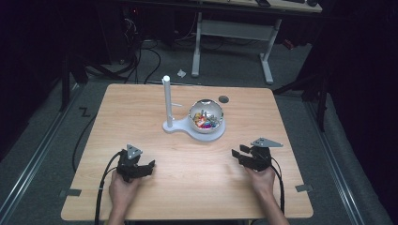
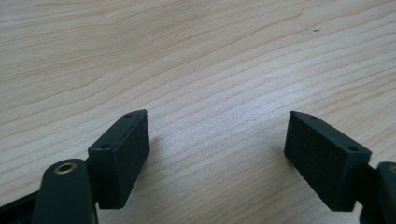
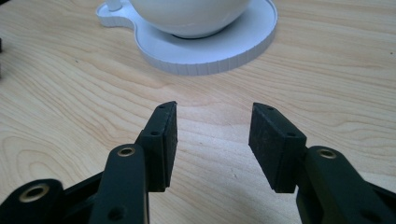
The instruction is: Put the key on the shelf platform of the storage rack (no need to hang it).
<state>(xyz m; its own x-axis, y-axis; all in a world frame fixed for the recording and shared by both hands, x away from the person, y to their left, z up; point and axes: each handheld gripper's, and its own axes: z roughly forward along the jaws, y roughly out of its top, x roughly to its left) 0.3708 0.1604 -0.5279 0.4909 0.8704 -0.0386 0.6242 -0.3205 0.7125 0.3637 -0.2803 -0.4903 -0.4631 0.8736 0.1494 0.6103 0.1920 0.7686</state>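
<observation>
A white bowl (image 1: pixel 205 115) holding several small colourful pieces sits on a white stand (image 1: pixel 185 128) with an upright white post (image 1: pixel 166 101), at the middle of the wooden table (image 1: pixel 141 108). My left gripper (image 1: pixel 146 167) rests near the front left, open, jaws wide apart over bare wood (image 2: pixel 217 135). My right gripper (image 1: pixel 238 153) rests near the front right, open, nothing between its jaws (image 3: pixel 212 135). In the right gripper view the bowl (image 3: pixel 187 16) and the stand's base (image 3: pixel 210 51) lie just ahead.
A small dark round hole (image 1: pixel 224 99) marks the table behind the bowl. Beyond the table stands a white desk frame (image 1: pixel 232 33) on grey carpet, with cables (image 1: pixel 141 56) on the floor. Metal brackets (image 1: pixel 304 188) sit at the table's front corners.
</observation>
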